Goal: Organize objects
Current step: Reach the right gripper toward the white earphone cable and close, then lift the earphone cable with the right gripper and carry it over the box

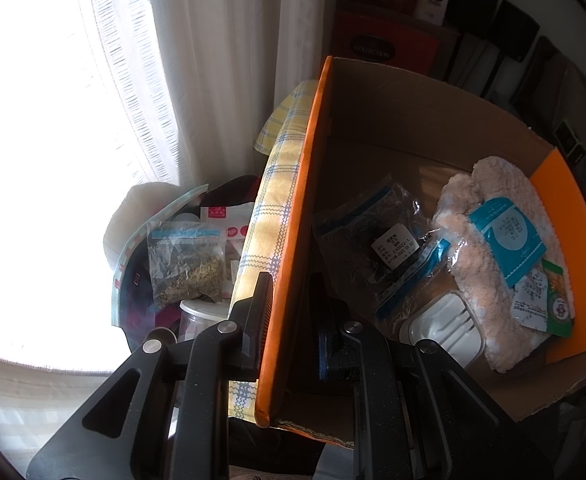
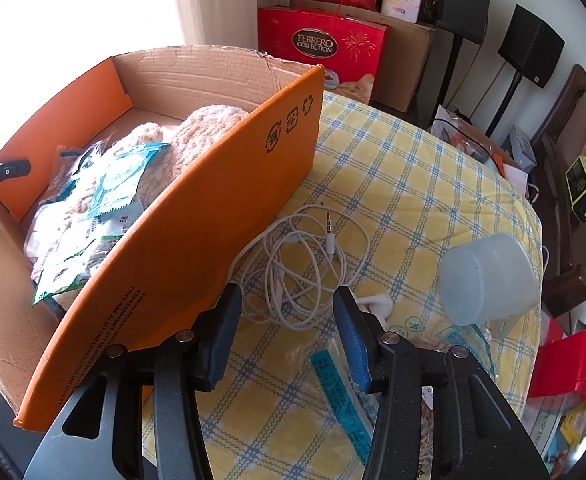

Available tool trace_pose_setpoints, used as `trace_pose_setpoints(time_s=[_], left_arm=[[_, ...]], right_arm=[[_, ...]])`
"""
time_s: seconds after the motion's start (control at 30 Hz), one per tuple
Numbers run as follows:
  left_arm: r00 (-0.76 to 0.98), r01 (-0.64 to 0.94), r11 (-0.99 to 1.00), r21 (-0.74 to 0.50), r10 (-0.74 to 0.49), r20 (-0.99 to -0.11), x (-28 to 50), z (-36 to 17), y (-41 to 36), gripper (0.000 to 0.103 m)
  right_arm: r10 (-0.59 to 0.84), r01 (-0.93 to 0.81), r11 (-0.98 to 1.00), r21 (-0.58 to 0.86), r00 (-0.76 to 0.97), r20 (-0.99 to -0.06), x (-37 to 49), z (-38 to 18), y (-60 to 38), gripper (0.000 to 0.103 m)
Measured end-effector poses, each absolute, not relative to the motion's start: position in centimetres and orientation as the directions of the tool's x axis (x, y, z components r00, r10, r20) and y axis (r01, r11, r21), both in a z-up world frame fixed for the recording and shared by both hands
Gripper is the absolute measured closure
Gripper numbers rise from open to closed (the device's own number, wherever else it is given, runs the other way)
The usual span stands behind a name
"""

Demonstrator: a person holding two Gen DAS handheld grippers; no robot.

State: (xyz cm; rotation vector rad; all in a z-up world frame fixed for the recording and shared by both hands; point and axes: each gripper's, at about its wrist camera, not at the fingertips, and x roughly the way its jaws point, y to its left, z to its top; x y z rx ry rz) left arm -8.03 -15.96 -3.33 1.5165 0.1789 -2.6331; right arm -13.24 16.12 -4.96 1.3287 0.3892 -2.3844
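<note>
Clamped on the orange flap (image 1: 289,240) of the cardboard box (image 1: 413,120), the left hand-held gripper (image 1: 291,320) has its jaws nearly together. Over the checked cloth (image 2: 413,184), the right hand-held gripper (image 2: 289,308) stands part open and empty. White earphones (image 2: 301,264) lie coiled just ahead, beside the box.
</note>
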Motion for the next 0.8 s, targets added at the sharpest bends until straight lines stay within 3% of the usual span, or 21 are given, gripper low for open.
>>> trace_pose_setpoints(time_s=[0.23, 0.3, 0.43, 0.8], left_arm=[[-0.5, 0.141, -0.988, -0.069, -0.011, -0.866, -7.7, -3.4, -16.2, 0.087], [-0.5, 0.141, -0.988, -0.068, -0.011, -0.866, -7.6, -3.4, -16.1, 0.087], [-0.499, 0.141, -0.988, -0.068, -0.011, -0.866, -7.6, -3.4, -16.1, 0.087], [-0.5, 0.141, -0.988, -0.07, -0.01, -0.866, -7.6, -3.3, -16.2, 0.087]], right_arm=[[-0.118, 0.434, -0.892, -0.124, -0.489, -0.864, -14.6, -6.5, 15.7, 0.057], [-0.132, 0.439, -0.892, -0.108, -0.481, -0.867, -14.9, -6.7, 15.8, 0.074], [-0.174, 0.413, -0.91, -0.047, -0.482, -0.858, -15.2, -6.1, 16.4, 0.092], [-0.238, 0.33, -0.944, 0.029, -0.615, -0.752, -14.7, 1.5, 17.8, 0.097]])
